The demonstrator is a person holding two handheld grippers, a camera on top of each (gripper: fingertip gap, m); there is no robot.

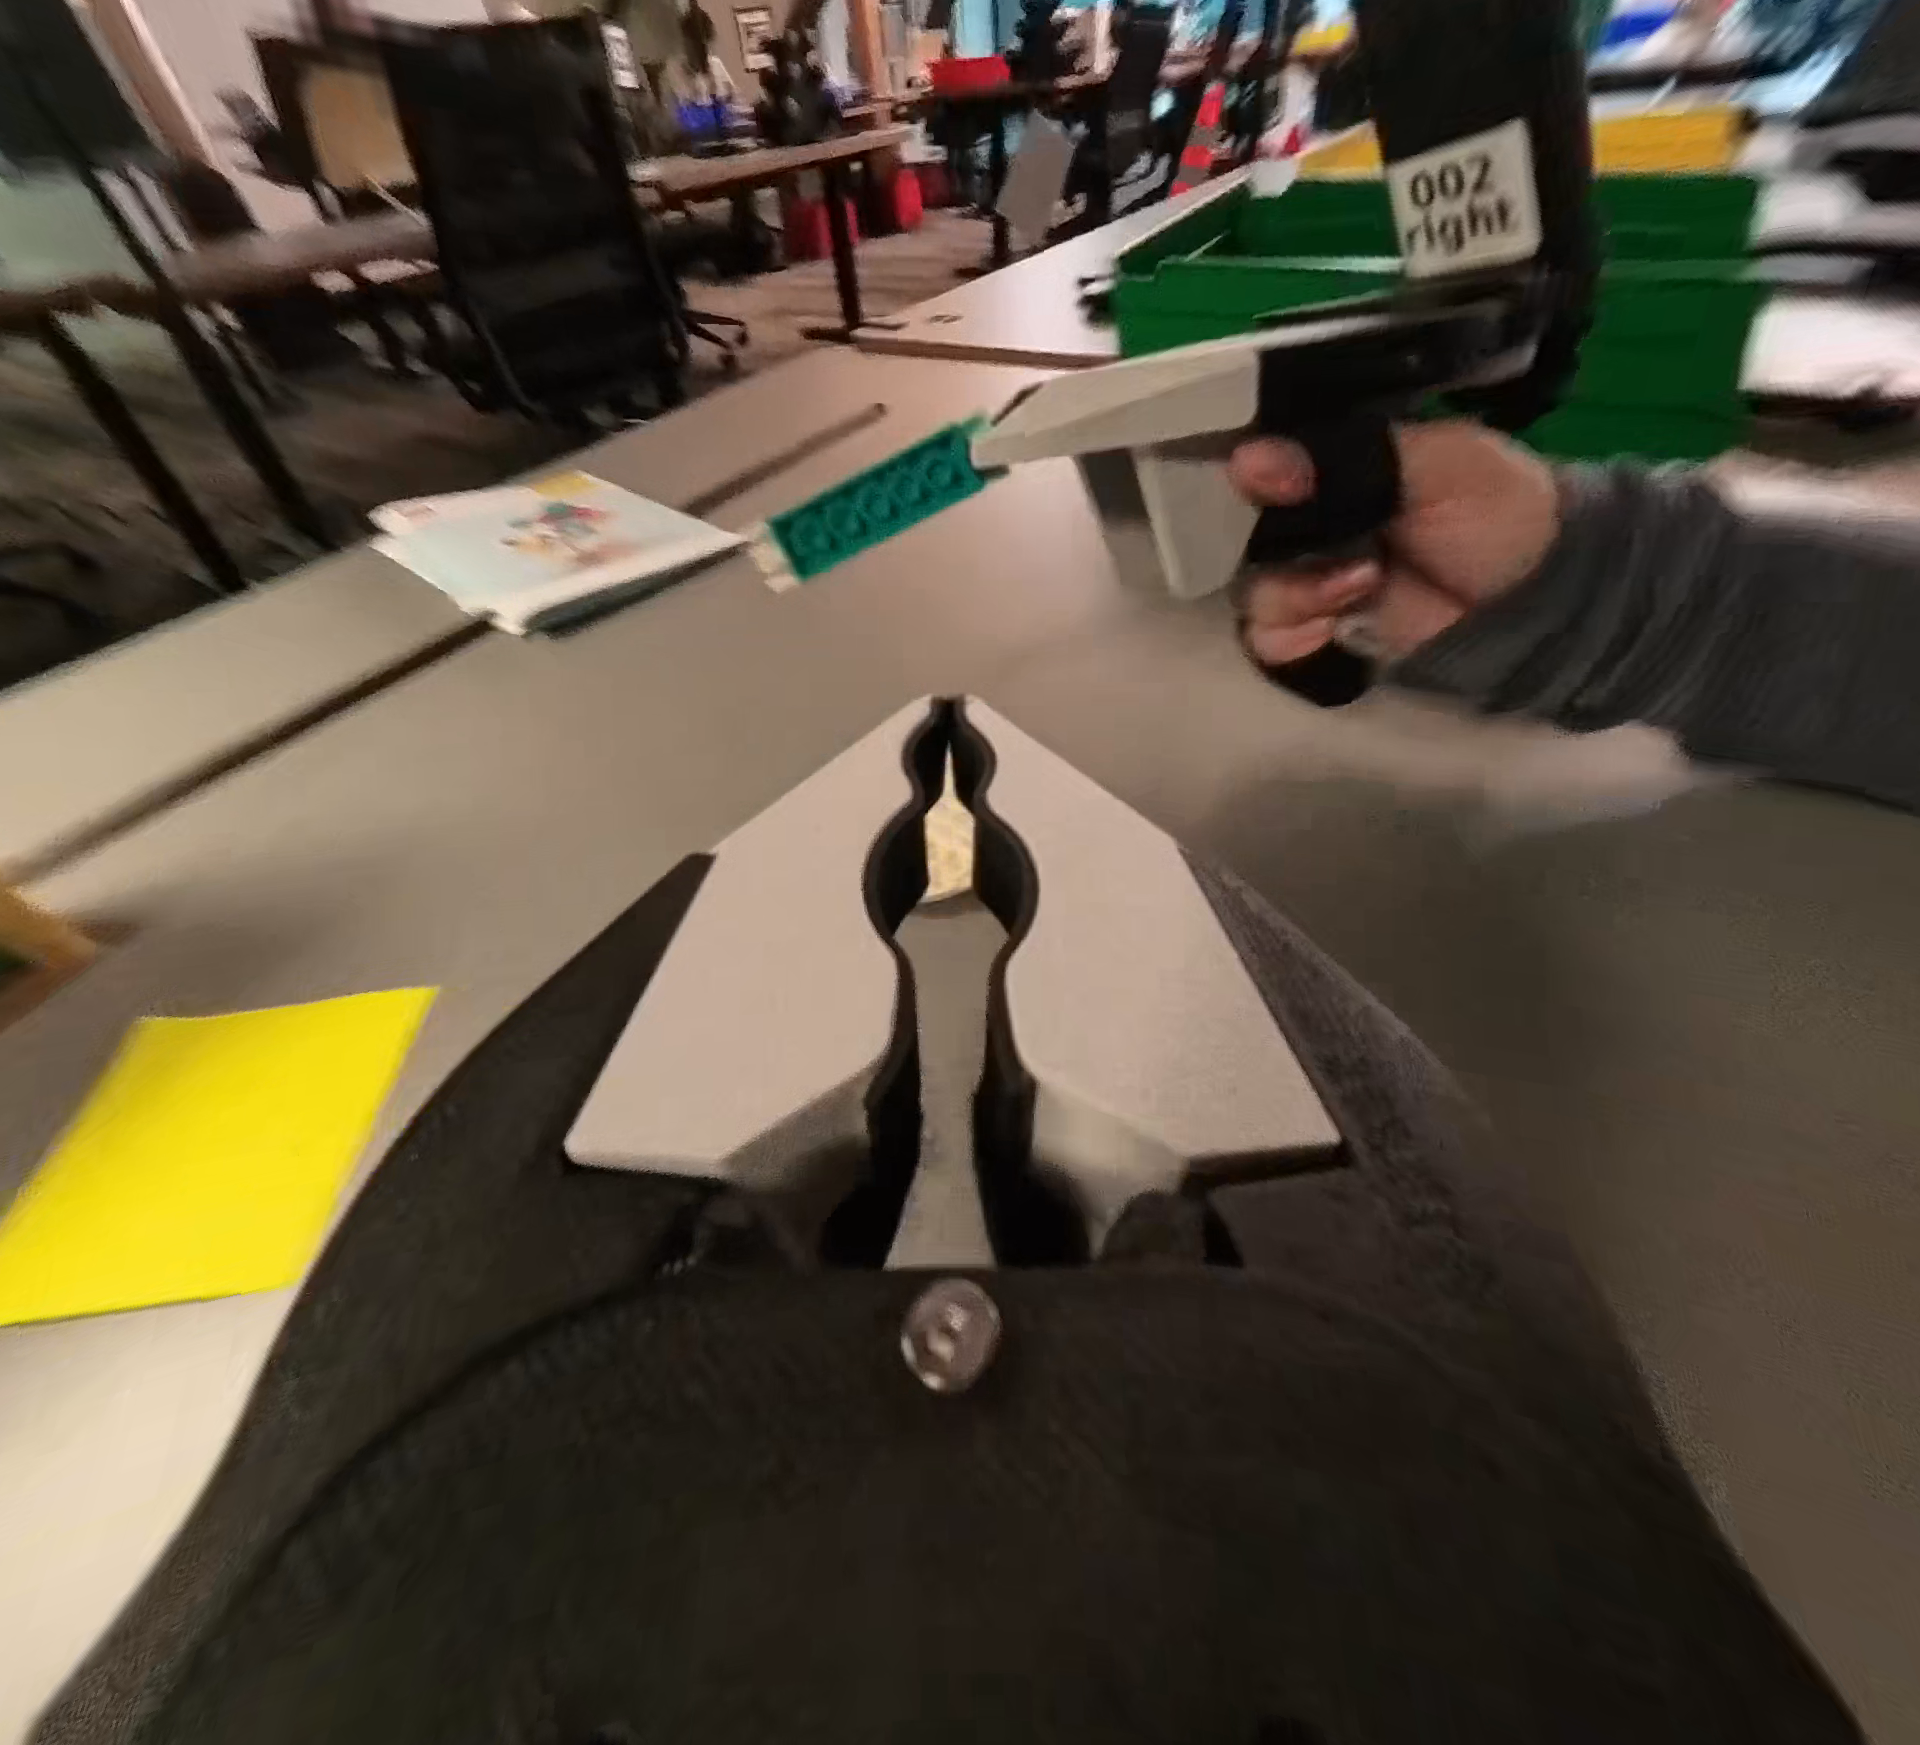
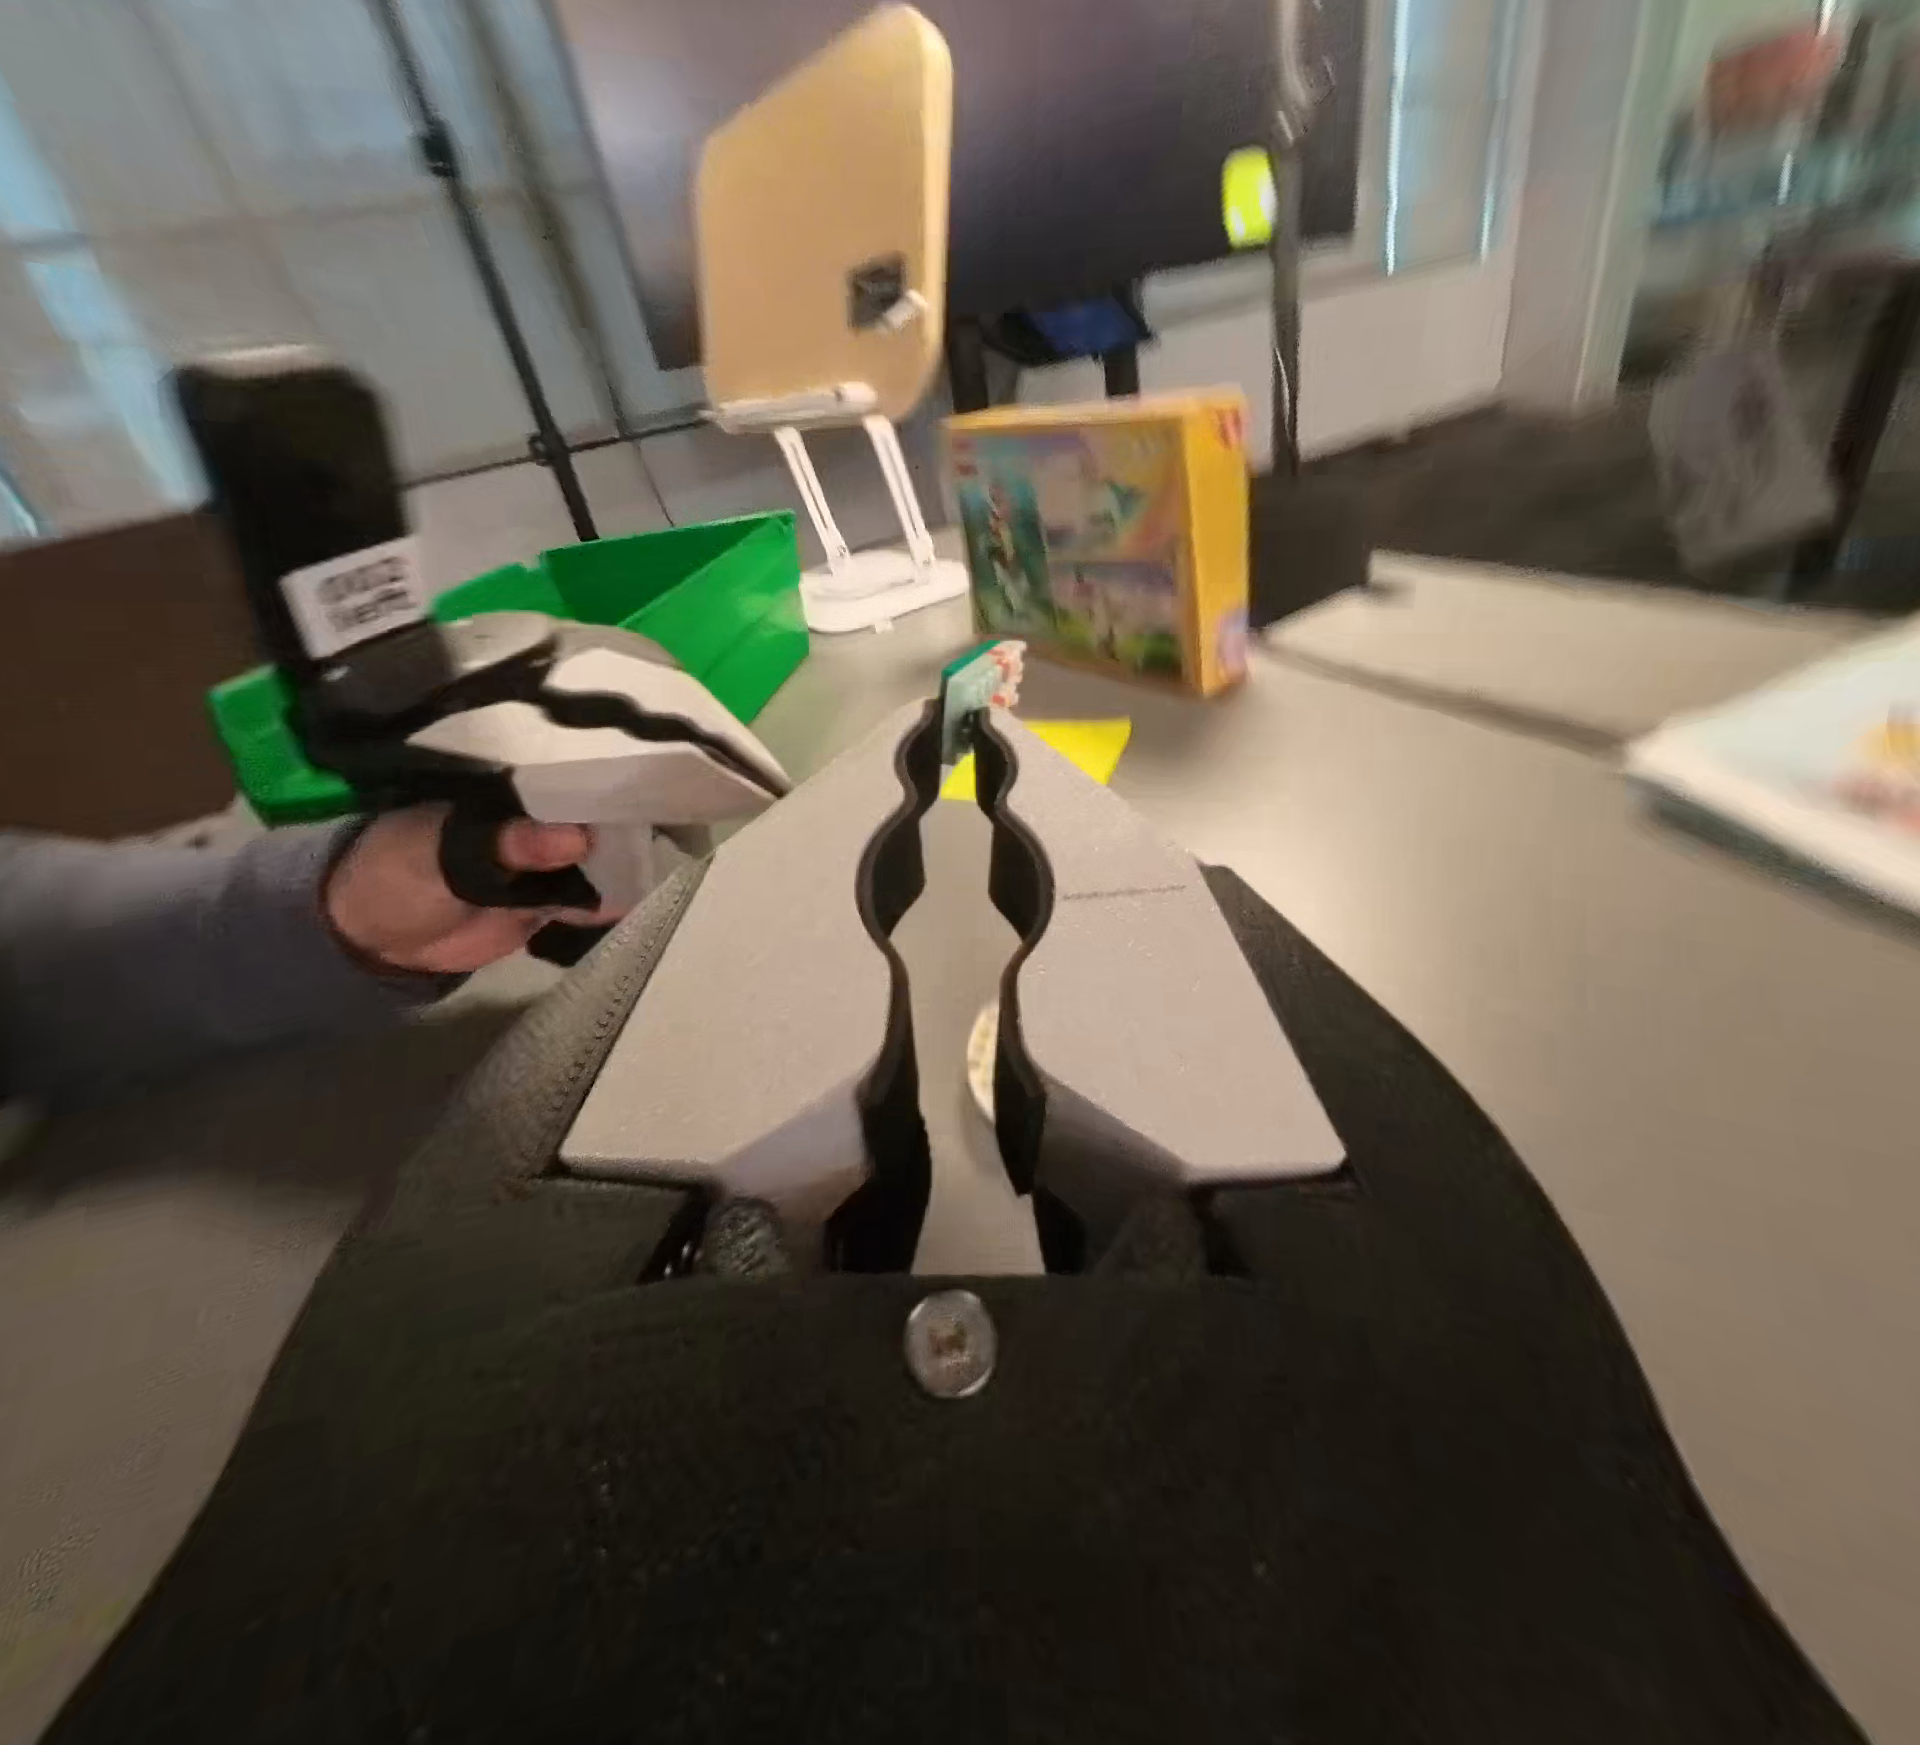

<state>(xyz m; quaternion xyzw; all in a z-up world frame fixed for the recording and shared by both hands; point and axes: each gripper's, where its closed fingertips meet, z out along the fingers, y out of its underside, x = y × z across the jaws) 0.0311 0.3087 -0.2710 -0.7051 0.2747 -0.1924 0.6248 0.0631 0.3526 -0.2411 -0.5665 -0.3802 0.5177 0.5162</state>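
Observation:
My left gripper [image 1: 943, 713] is shut, its tips meeting above the grey table [image 1: 1455, 1020]; I see nothing at its tips. It also shows in the right wrist view [image 2: 774, 786], shut and held in a hand. My right gripper [image 2: 961, 729] is shut on the end of a long green studded plate [image 2: 977, 677] with small white and red parts on its far end. In the left wrist view the right gripper [image 1: 992, 438] holds that green plate [image 1: 883, 500] out above the table, ahead of my left gripper and to its right.
An instruction booklet [image 1: 551, 542] and a yellow sheet [image 1: 208, 1145] lie on the table. Green bins [image 1: 1403, 261] stand at the back. A colourful yellow box [image 2: 1101, 542], a beige board on a white stand [image 2: 821, 220] and another green bin [image 2: 675, 594] stand ahead of the right gripper. The tips of one gripper are about 7 centimetres away from the tips of the other.

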